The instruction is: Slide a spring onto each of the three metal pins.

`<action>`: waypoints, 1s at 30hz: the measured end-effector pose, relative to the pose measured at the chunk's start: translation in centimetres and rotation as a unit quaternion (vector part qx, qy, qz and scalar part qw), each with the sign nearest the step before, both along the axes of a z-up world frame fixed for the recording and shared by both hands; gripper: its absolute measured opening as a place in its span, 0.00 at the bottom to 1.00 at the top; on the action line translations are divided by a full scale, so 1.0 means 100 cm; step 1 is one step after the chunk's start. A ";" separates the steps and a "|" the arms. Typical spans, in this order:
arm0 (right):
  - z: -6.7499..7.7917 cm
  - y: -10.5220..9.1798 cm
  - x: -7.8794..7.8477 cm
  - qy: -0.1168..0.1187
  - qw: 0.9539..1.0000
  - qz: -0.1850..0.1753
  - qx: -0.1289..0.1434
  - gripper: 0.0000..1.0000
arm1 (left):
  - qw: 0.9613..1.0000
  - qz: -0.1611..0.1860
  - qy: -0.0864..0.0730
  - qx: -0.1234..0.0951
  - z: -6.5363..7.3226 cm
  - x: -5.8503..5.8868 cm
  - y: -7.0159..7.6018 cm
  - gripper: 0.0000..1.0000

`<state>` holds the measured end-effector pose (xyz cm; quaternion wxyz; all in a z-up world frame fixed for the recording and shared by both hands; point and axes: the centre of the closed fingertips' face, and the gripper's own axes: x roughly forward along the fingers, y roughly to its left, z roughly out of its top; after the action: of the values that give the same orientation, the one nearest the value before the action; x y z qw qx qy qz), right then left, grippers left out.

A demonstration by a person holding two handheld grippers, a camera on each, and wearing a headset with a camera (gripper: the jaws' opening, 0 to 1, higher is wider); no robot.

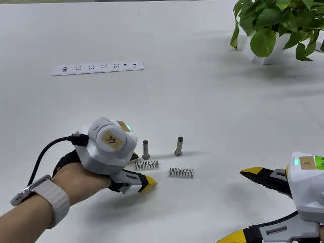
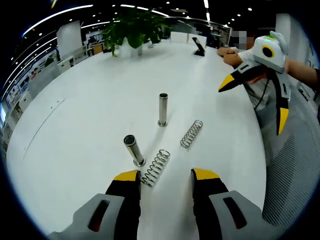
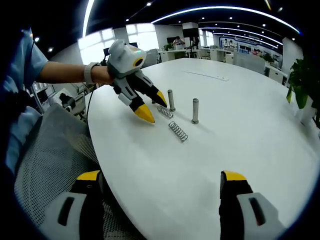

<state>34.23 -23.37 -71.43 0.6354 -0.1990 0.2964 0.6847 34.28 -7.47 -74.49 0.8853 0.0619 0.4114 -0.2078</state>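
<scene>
Your left hand-held gripper (image 1: 142, 170) sits low on the white table (image 1: 202, 101) with its jaws spread. The near spring (image 1: 147, 164) lies flat, its closer end between the yellow tips and hard by one of them. Whether it touches that tip cannot be told. In the left gripper view its long axis runs away from the jaws, leaning a little to the right. In the head view it lies across, left to right.

The second spring (image 1: 181, 172) also lies flat, just to the right of the first and roughly parallel to it, apart from both grippers.

Two metal pins stand upright with their wider bases on the table. One pin (image 1: 146, 150) is just behind the near spring, and the other pin (image 1: 178, 146) is behind the second spring. Neither carries a spring.

Your right hand-held gripper (image 1: 240, 204) is well off to the right with its jaws wide apart, holding nothing.

Farther back on the table lie a white power strip (image 1: 98, 67) and a potted plant (image 1: 273, 25). The gripper views show a curved table edge, a mesh chair beside it, and an open office with ceiling light strips.
</scene>
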 end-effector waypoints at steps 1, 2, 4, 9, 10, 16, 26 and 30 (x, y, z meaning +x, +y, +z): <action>0.000 0.000 0.000 0.000 1.000 0.000 0.000 0.99 | 1.000 -0.003 0.001 0.003 -0.001 -0.001 0.000 0.40; -0.001 -0.002 0.000 0.001 1.000 -0.002 -0.001 0.99 | 1.000 -0.010 0.005 0.015 -0.002 -0.001 0.003 0.39; -0.001 -0.002 -0.001 0.003 1.000 -0.006 0.002 0.99 | 1.000 -0.011 0.011 0.016 -0.004 -0.003 0.003 0.39; -0.001 -0.003 -0.001 0.004 1.000 -0.010 0.004 0.98 | 0.999 -0.016 0.015 0.025 -0.004 -0.003 0.005 0.32; -0.002 -0.003 -0.001 0.004 1.000 -0.011 0.004 0.98 | 0.999 -0.018 0.015 0.029 -0.004 -0.003 0.006 0.31; -0.002 -0.003 -0.002 0.006 1.000 -0.014 0.007 0.98 | 0.998 -0.030 0.019 0.054 -0.005 -0.003 0.006 0.27; -0.005 -0.005 -0.005 0.010 1.000 -0.016 0.008 0.98 | 0.995 -0.052 0.031 0.076 -0.008 -0.003 0.006 0.20; -0.006 -0.006 -0.005 0.011 1.000 -0.018 0.009 0.98 | 0.994 -0.060 0.038 0.082 -0.008 -0.004 0.007 0.16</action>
<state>33.73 -23.94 -72.01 0.6458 -0.1805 0.3011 0.6780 33.85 -6.80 -75.33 0.8469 0.1508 0.4557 -0.2286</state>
